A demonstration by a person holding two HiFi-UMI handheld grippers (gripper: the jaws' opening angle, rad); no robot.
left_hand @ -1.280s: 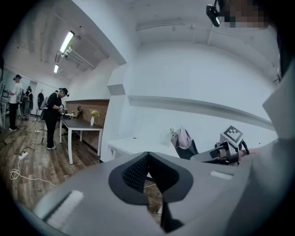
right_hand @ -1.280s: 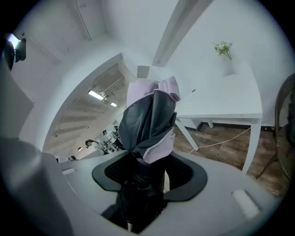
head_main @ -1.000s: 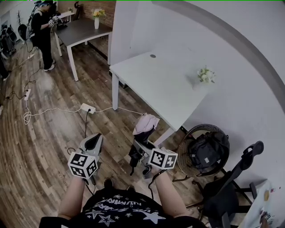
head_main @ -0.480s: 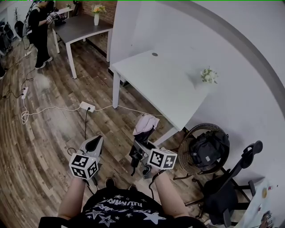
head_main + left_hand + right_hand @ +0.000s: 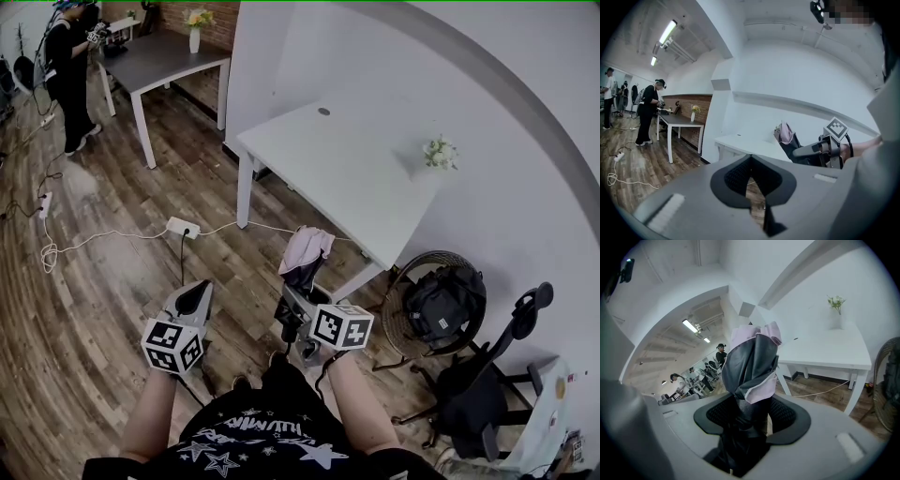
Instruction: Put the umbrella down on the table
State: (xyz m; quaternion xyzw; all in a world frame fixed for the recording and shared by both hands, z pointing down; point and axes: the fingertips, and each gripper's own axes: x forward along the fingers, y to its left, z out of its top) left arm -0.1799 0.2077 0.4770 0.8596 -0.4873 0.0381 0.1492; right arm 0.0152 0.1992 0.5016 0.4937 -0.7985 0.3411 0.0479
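Note:
A folded umbrella (image 5: pixel 304 260) with dark grey cloth and a pink lining stands upright in my right gripper (image 5: pixel 293 309), which is shut on its lower part. In the right gripper view the umbrella (image 5: pixel 751 366) rises from between the jaws, and the white table (image 5: pixel 825 348) lies beyond it to the right. In the head view the white table (image 5: pixel 337 169) is just ahead of the umbrella's top. My left gripper (image 5: pixel 190 302) hangs over the wooden floor to the left, shut with nothing in it. From the left gripper view the umbrella (image 5: pixel 788 138) and the right gripper's marker cube (image 5: pixel 836 129) show at the right.
A small vase of flowers (image 5: pixel 439 154) stands at the table's far right side. A round wicker chair with a black backpack (image 5: pixel 441 306) is right of me, an office chair (image 5: pixel 483 380) behind it. A power strip and cable (image 5: pixel 183 228) lie on the floor. A person (image 5: pixel 64 66) stands by a grey table (image 5: pixel 159 61).
I have stepped slightly closer to the white table with the umbrella held in the right gripper. Both grippers keep the same pose.

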